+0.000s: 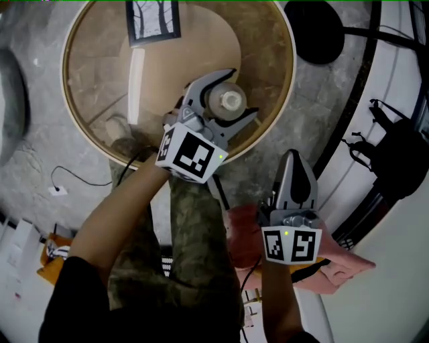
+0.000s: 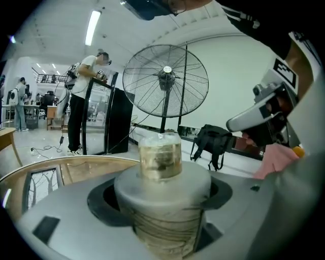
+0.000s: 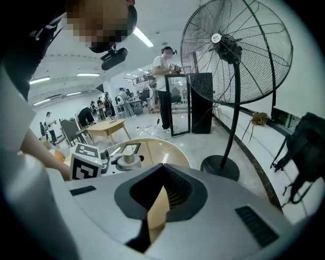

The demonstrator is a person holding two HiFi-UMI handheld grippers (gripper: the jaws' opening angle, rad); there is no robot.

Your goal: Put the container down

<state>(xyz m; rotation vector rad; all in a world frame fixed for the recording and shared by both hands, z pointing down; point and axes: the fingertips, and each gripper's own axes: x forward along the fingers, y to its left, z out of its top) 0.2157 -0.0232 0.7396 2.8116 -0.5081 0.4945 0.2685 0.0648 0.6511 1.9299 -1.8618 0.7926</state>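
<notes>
The container (image 1: 226, 102) is a pale, yellowish jar with a grey collar and a small cap. It stands upright between the jaws of my left gripper (image 1: 224, 100), which is shut on its body over the round wooden table (image 1: 268, 40). Seen from the left gripper view, the container (image 2: 160, 167) fills the centre, clamped below the collar. My right gripper (image 1: 293, 159) hangs off the table's near right edge, jaws shut together with nothing in them. The right gripper view shows its own closed tips (image 3: 163, 170), with the left gripper (image 3: 86, 161) and container (image 3: 126, 158) beyond.
A framed black-and-white card (image 1: 153, 20) lies at the table's far side. A standing fan's black base (image 1: 314, 23) sits past the table at the right. A black backpack (image 1: 395, 147) rests on the white ledge. A pink cloth (image 1: 335, 268) lies below my right gripper.
</notes>
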